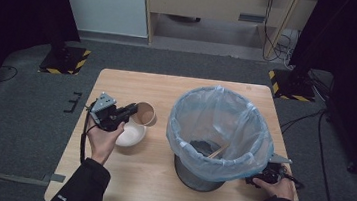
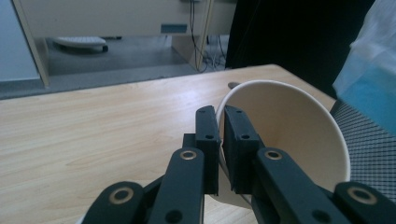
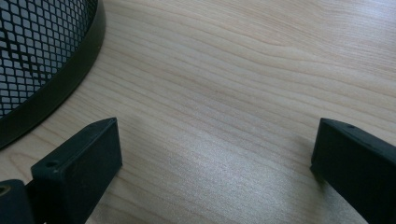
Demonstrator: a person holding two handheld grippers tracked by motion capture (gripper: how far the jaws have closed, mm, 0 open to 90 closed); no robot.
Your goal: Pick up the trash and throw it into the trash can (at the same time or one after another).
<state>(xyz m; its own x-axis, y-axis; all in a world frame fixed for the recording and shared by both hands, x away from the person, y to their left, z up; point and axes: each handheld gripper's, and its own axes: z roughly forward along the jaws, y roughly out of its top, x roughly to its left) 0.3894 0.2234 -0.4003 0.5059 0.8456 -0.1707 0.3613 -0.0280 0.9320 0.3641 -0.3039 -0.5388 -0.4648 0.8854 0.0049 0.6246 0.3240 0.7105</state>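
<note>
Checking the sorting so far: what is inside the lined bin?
In the bin, a dark item and a thin wooden stick lie at the bottom. The blue liner hides the rest.

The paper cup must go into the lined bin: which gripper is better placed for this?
Left. The left gripper is shut on the paper cup rim, beside the bin. The right gripper is open over the table.

Overhead view; two close table-level views
</note>
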